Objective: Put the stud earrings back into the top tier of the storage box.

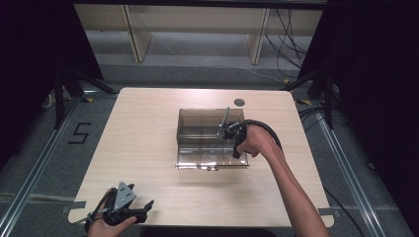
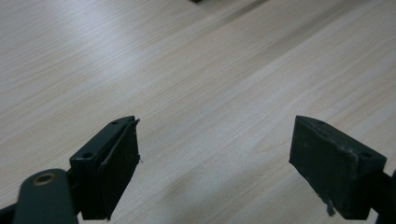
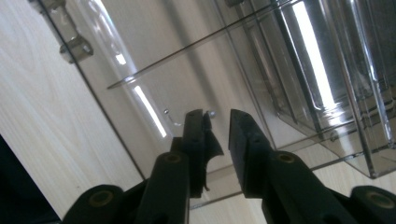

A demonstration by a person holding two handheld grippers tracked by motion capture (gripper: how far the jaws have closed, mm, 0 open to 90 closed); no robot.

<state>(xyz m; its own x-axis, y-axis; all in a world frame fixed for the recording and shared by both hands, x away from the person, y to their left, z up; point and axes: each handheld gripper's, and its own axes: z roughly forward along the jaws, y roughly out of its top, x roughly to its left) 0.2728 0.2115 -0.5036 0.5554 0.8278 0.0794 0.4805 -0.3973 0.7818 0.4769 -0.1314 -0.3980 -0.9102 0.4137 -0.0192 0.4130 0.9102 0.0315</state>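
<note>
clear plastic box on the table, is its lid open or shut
Open. The clear smoky plastic box has its hinged lid folded out flat on the light wooden table in front of it, with the right gripper over the box's inside.

A pale wooden table (image 1: 148,148) carries 1 clear plastic box (image 1: 197,131).

A black "5" (image 1: 79,133) — taped on the floor (image 1: 44,148) — left of the table (image 1: 148,128)

The table (image 1: 148,148) is pale wood-grain, smooth with a soft sheen. The box (image 1: 197,129) is clear smoky plastic, glossy (bright streaks on its walls), with small metal clasps (image 3: 74,46). Gripper pads (image 2: 119,163) look matt black, edges frayed.
</note>
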